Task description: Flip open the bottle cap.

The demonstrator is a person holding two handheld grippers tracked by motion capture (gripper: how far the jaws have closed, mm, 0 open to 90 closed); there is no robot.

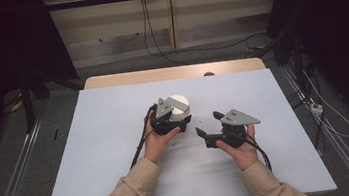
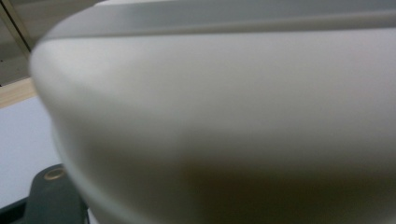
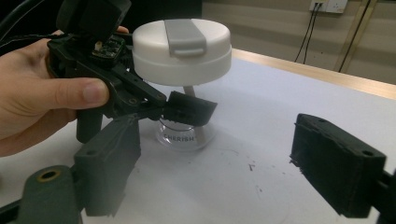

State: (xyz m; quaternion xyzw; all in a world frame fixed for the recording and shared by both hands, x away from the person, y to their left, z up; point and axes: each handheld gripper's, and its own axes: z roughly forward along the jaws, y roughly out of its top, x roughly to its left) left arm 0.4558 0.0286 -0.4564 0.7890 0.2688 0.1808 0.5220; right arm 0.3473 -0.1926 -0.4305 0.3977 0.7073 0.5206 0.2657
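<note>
Clamping the clear cup (image 3: 184, 133) below its white lid (image 3: 182, 46), my left gripper (image 3: 187, 109); right gripper (image 3: 219, 163) open, empty.

The lidded cup (image 1: 179, 106) stands upright on the tabletop (image 1: 108, 151), near its middle. The left claw (image 1: 178, 122) sits at the cup's near side, around its lower body. The right claw (image 1: 208, 125) lies right of the cup, apart from it.
</note>
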